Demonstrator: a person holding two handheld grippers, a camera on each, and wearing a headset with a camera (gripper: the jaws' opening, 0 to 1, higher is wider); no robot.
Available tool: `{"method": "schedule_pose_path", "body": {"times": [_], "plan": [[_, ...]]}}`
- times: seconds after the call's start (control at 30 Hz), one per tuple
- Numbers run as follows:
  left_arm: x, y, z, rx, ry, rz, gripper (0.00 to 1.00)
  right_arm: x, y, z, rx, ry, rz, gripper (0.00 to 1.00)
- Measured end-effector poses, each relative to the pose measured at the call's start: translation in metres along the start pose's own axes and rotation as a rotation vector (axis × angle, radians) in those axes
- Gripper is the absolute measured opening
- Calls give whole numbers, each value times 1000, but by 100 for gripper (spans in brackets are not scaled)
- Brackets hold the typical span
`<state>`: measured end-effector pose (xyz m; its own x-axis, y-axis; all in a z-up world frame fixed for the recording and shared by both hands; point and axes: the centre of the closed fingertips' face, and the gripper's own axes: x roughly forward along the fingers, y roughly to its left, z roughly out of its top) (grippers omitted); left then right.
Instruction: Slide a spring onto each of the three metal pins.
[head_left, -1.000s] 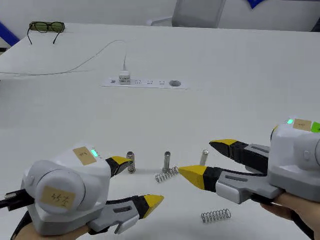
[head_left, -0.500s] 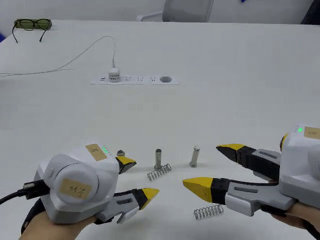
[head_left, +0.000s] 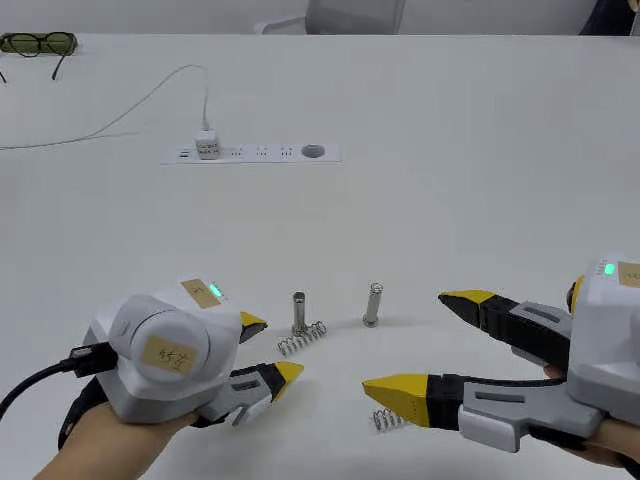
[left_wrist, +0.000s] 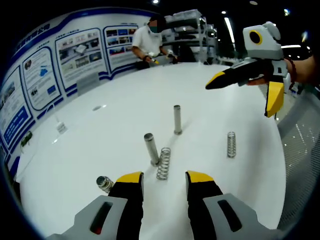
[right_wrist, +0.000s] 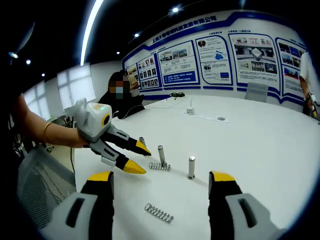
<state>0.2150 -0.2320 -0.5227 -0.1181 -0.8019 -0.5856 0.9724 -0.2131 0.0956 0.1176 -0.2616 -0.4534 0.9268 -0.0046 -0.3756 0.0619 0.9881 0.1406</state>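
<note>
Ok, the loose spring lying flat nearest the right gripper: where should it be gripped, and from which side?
Probably across its middle coils, from above. The spring lies flat on the table, clear of the nearest pin, with bare table along both long sides, so the open right gripper can straddle it. A mid-length hold leaves both ends free to thread.

table (head_left: 480, 180): white, carrying everything
middle pin (head_left: 299, 312): standing upright
right pin (head_left: 373, 303): standing upright, near the middle pin
third pin (left_wrist: 105, 183): sitting left of those, pose unclear
spring (head_left: 302, 338): lying just beside the middle pin's base
loose spring (head_left: 385, 419): lying apart, nearer the person
power strip (head_left: 250, 153): lying farther back, charger (head_left: 206, 145) sitting in it, cable (head_left: 120, 115) trailing left
glasses (head_left: 35, 43): lying at the far left corner
</note>
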Motion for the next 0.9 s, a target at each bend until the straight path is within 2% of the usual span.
{"method": "schedule_pose_path", "body": {"times": [0.27, 0.57, 0.7, 0.8, 0.9], "plan": [[9, -2, -3, -10, 16, -13, 29, -4, -6, -9, 32, 6, -30, 79], [16, -1, -8, 5, 43, -14, 23, -8, -13, -9, 54, 0, -53, 77], [17, 0, -7, 19, 36, -21, 22, -8, -14, -12, 58, 13, -58, 76], [18, 0, -6, 22, 36, -30, 19, -7, -14, -13, 32, 26, -64, 74], [20, 0, -6, 19, 37, -32, 12, -7, -15, -12, 45, 16, -66, 74]]}}
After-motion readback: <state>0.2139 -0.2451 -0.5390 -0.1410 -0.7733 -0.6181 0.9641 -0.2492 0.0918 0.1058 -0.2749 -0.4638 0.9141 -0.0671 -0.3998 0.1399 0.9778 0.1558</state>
